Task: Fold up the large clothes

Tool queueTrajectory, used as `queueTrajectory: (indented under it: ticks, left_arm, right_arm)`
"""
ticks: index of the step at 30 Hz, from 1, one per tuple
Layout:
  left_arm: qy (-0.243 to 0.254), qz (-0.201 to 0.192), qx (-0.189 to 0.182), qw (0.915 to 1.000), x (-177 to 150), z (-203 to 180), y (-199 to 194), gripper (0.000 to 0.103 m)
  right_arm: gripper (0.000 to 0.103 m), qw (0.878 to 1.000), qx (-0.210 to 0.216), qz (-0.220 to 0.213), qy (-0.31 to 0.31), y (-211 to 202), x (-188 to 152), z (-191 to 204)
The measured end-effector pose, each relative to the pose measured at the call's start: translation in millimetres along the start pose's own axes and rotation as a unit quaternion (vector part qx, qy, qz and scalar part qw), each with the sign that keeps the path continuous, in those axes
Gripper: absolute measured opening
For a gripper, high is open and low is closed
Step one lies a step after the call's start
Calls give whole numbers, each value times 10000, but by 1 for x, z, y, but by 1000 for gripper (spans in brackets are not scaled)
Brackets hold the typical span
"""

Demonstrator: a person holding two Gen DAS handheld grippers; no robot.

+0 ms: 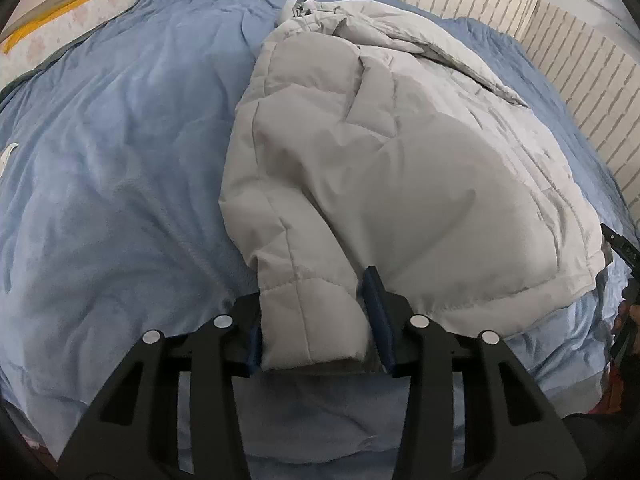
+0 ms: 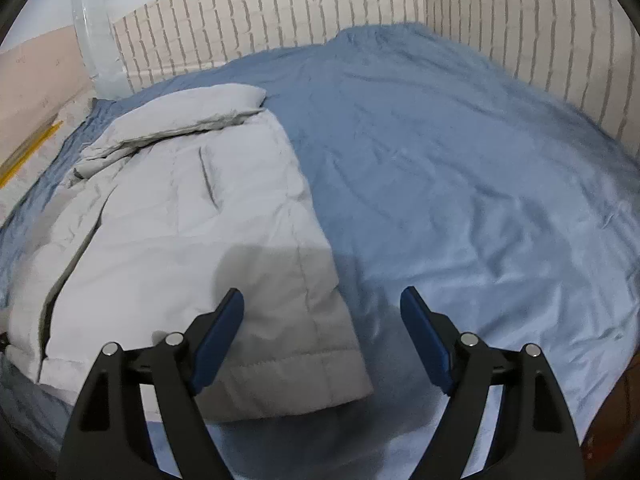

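Here the left gripper (image 1: 316, 320) clamps its blue pads on the cuff of the sleeve (image 1: 312, 320) of the grey puffer jacket (image 1: 380, 168). The right gripper (image 2: 322, 336) hangs spread wide (nothing between its fingers), above the jacket's near hem corner (image 2: 312, 376). The jacket lies on the blue blanket (image 2: 460, 168), collar at the far end. Beyond the jacket stands a brick-pattern wall (image 2: 300, 4).

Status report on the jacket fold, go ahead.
Left gripper clamped on the grey jacket's sleeve cuff. Right gripper open over the jacket's hem corner. Jacket on blue blanket; nothing in the way.
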State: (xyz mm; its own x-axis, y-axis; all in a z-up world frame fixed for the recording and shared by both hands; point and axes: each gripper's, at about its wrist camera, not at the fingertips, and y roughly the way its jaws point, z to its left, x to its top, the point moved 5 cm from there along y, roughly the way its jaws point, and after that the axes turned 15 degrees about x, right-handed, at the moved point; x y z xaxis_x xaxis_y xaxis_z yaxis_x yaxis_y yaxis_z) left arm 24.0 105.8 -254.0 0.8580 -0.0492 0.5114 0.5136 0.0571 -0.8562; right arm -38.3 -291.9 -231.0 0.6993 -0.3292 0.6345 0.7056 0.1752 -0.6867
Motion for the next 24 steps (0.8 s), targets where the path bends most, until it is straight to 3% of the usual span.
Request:
queueTrajectory:
  ticks: [8,10,12,14,17,24]
  left_arm:
    - [15,-7,156,9999,-1,1,4,53]
    - [15,30,184,9998,-1,2,5,55]
    - [12,99,244,9997,0,4,6,61]
    - [-7,158,269,9995,0,6,7,67]
    - [-12,210,310,9993,0,7,10,75]
    - [-243,417,407,9980,1,16,20,97]
  right_arm:
    - [79,9973,593,197,391,12,-18,6]
    - [70,9978,576,204,271,13,-20,14]
    - [44,9979,609,193,107,10,-21,23]
    - [35,9982,530,241,-107,9,-21,32]
    - [34,9981,490,335,-176,16,-22,34]
    - [48,9972,383,610,-176,36,-25,33]
